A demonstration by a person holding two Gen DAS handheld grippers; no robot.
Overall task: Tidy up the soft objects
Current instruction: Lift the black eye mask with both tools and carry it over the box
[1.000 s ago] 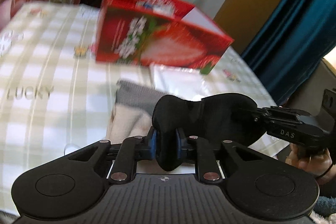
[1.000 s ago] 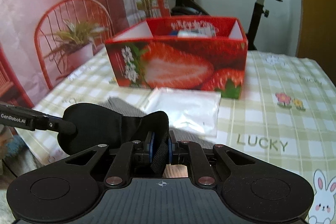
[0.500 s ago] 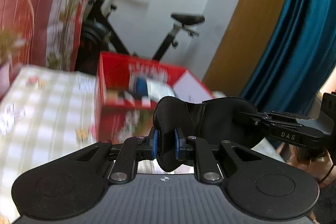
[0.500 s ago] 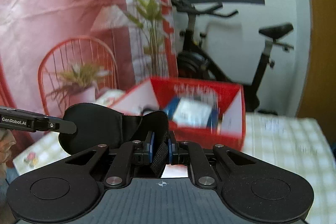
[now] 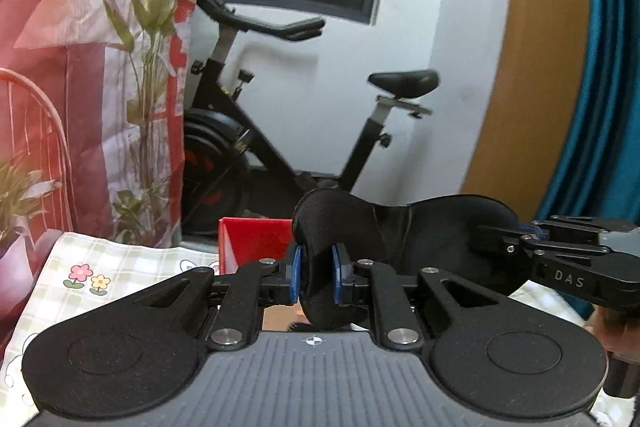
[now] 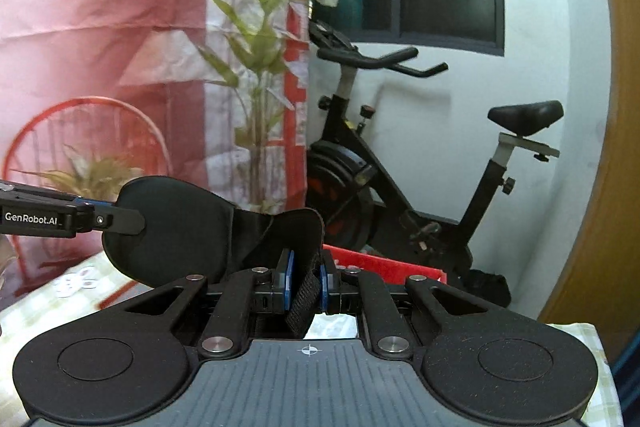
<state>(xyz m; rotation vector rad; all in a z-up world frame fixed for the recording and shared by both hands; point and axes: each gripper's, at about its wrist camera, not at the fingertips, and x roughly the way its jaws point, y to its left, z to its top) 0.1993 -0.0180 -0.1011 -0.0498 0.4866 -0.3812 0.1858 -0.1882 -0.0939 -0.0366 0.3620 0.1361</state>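
Note:
A black padded eye mask (image 5: pixel 432 231) hangs in the air, stretched between both grippers. My left gripper (image 5: pixel 316 275) is shut on its left lobe, which bulges between the blue pads. My right gripper (image 6: pixel 306 283) is shut on the other end, with the mask's strap (image 6: pixel 304 303) pinched between its pads. In the left wrist view the right gripper (image 5: pixel 504 237) comes in from the right. In the right wrist view the left gripper (image 6: pixel 120 219) comes in from the left onto the mask (image 6: pixel 180 227). Just beyond and below the mask shows the rim of the red strawberry box (image 5: pixel 252 239) (image 6: pixel 384 261).
The checked tablecloth (image 5: pixel 100 267) (image 6: pixel 580 339) shows low at both sides. Behind the table stand an exercise bike (image 5: pixel 280 147) (image 6: pixel 400 167), a red-and-white printed backdrop (image 6: pixel 100 47) and a blue curtain (image 5: pixel 600 107). A hand (image 5: pixel 604 331) grips the right tool.
Both grippers have risen and moved toward the box with the mask held between them. The views have tipped up, so the table, the cloths on it and most of the box have dropped from sight.

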